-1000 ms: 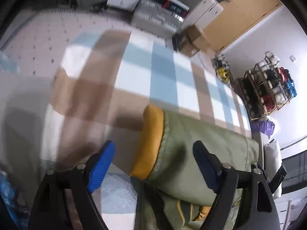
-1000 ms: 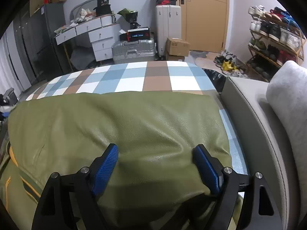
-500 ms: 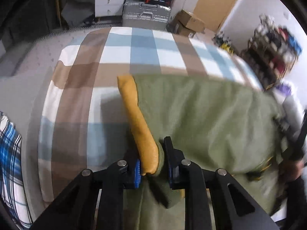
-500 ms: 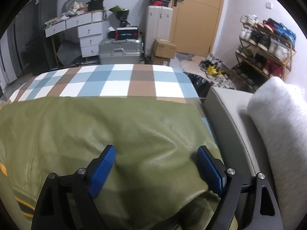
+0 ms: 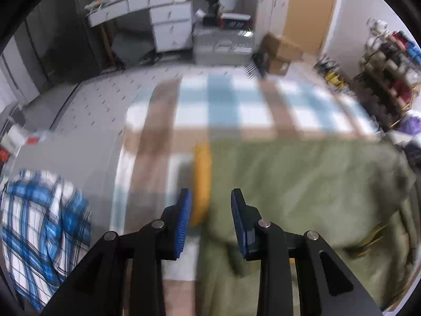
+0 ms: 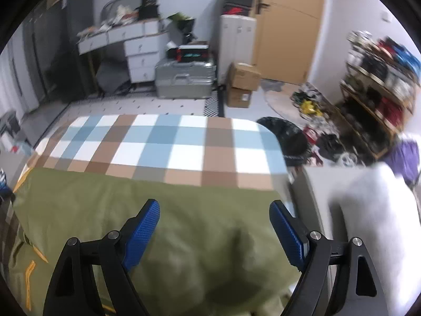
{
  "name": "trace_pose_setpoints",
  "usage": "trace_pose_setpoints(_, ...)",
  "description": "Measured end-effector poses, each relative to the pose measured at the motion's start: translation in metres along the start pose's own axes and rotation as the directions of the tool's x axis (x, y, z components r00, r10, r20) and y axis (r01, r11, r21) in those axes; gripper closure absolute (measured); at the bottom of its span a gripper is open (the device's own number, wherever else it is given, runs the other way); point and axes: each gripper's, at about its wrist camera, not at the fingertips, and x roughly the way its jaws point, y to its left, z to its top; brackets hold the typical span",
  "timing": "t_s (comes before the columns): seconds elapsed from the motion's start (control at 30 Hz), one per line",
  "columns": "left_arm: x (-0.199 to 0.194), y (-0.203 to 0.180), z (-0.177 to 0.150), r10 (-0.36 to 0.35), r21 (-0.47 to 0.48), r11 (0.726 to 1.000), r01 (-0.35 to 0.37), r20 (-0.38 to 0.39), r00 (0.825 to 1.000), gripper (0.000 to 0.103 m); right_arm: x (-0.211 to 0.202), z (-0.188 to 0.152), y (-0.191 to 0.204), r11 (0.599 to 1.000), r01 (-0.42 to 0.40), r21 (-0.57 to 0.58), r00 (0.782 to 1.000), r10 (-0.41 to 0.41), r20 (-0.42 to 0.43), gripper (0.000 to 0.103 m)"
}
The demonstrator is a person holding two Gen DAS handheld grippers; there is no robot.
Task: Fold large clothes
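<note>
While olive jacket (image 6: 168,210) lies on checked cloth (image 6: 171,144), left hand-held gripper (image 5: 210,208) just reopening, free of mustard cuff (image 5: 201,173), right hand-held gripper (image 6: 214,223) spread

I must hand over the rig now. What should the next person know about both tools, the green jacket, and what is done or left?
Left tool: its jaws have just been opening, part open above the jacket's mustard cuff, no grip visible.
Right tool: open wide, above the green jacket, holding nothing.
The jacket lies on the checked cloth, already folded to a compact block. A blue plaid garment lies apart on the left.
Done: the jacket's fold seems laid down.
Left: probably tidy or fold it again; the picture is blurred, so check the cuff.
</note>
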Motion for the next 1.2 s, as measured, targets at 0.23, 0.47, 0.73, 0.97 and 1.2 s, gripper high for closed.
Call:
trace_pose_setpoints(0.23,0.083,-0.075,0.004,-0.033,0.181,0.981,0.069,-0.194,0.981,0.031,0.078,-0.024,0.01,0.961,0.248,-0.125,0.944,-0.268,-0.19,0.018)
trace_pose_setpoints(0.47,0.103,-0.079,-0.039,0.057,0.273,0.962,-0.031,-0.086,0.995,0.03,0.062,-0.023,-0.016,0.995,0.095,-0.039,0.966,-0.102,-0.238,0.02)
trace_pose_setpoints(0.73,0.097,-0.084,-0.038,0.041,0.303,0.953,-0.009,-0.099,0.994,0.03,0.082,-0.036,-0.038,0.999,0.032,0.0,0.946,-0.031,-0.322,0.019)
trace_pose_setpoints(0.97,0.094,-0.081,-0.043,0.02,0.315,0.948,0.036,-0.171,0.985,0.029,0.047,-0.041,-0.03,0.997,-0.003,-0.075,0.959,-0.018,-0.282,0.021)
trace_pose_setpoints(1.2,0.113,-0.082,-0.035,0.063,0.369,0.929,0.0,-0.158,0.985,0.01,0.074,-0.048,-0.025,0.997,-0.031,-0.072,0.94,0.005,-0.342,0.02)
